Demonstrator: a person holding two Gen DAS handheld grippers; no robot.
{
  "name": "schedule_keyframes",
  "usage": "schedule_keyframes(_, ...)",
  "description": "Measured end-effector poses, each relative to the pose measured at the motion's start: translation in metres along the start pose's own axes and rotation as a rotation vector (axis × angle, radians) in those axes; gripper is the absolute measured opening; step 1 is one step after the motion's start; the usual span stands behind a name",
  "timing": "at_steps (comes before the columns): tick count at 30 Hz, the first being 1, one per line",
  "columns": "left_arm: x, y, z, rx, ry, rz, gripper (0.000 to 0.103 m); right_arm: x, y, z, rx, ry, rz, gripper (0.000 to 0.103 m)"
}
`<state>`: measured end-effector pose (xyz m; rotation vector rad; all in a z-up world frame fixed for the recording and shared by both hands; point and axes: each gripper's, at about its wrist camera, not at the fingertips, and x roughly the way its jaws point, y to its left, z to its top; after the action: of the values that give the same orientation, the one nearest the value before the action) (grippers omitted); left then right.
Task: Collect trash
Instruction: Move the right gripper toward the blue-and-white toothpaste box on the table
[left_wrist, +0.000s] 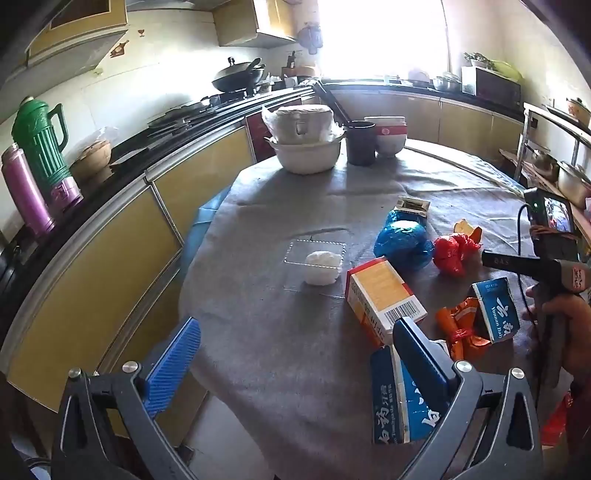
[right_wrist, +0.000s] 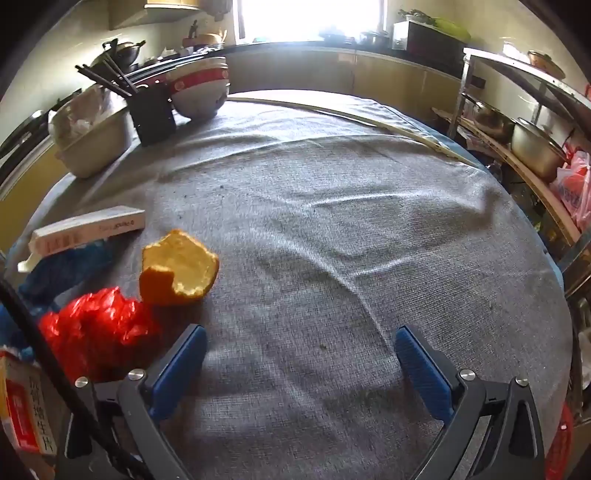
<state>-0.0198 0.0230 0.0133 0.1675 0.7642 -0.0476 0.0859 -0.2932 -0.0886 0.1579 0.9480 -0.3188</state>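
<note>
Trash lies scattered on a round table under a grey cloth (left_wrist: 280, 350). In the left wrist view I see a clear plastic tray with a white lump (left_wrist: 322, 266), an orange-and-white box (left_wrist: 382, 295), a blue bag (left_wrist: 404, 240), a red bag (left_wrist: 452, 253), an orange wrapper (left_wrist: 461, 325) and two blue cartons (left_wrist: 496, 314) (left_wrist: 400, 402). My left gripper (left_wrist: 295, 334) is open above the near table edge, holding nothing. In the right wrist view my right gripper (right_wrist: 301, 341) is open over bare cloth, with an orange peel (right_wrist: 177, 269) and the red bag (right_wrist: 96, 328) to its left.
At the table's far side stand a white basin with a wrapped pot (left_wrist: 304, 147), a black chopstick holder (left_wrist: 360, 142) and stacked bowls (left_wrist: 388, 134). A counter with thermoses (left_wrist: 37, 158) runs along the left. A metal rack with pots (right_wrist: 532, 147) stands at the right.
</note>
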Motion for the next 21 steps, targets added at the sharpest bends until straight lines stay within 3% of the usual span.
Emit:
schedule_keyframes(4,-0.011,-0.001,-0.006,-0.003,-0.023,0.005,0.103,-0.003,-0.014,-0.012,-0.010,-0.029,0.097,0.103)
schedule_keyframes(10,-0.027,-0.003,-0.009,0.012,-0.047,-0.006,0.103,-0.019,-0.047,-0.021,0.235,-0.040,0.371,0.103)
schedule_keyframes(12,-0.032,-0.003,-0.009,0.012,-0.053,-0.006,0.103,-0.024,-0.049,-0.023,0.258,-0.024,0.409,0.102)
schedule_keyframes(13,-0.035,-0.002,-0.010,0.011,-0.056,-0.006,0.103,-0.028,-0.049,-0.026,0.279,-0.026,0.426,0.097)
schedule_keyframes(18,-0.050,0.002,-0.009,0.006,-0.084,0.001,0.103,-0.088,-0.052,-0.034,0.304,-0.210,0.450,0.095)
schedule_keyframes(21,-0.057,0.003,-0.010,-0.002,-0.098,-0.001,0.103,-0.135,-0.043,-0.031,0.231,-0.300,0.417,0.095)
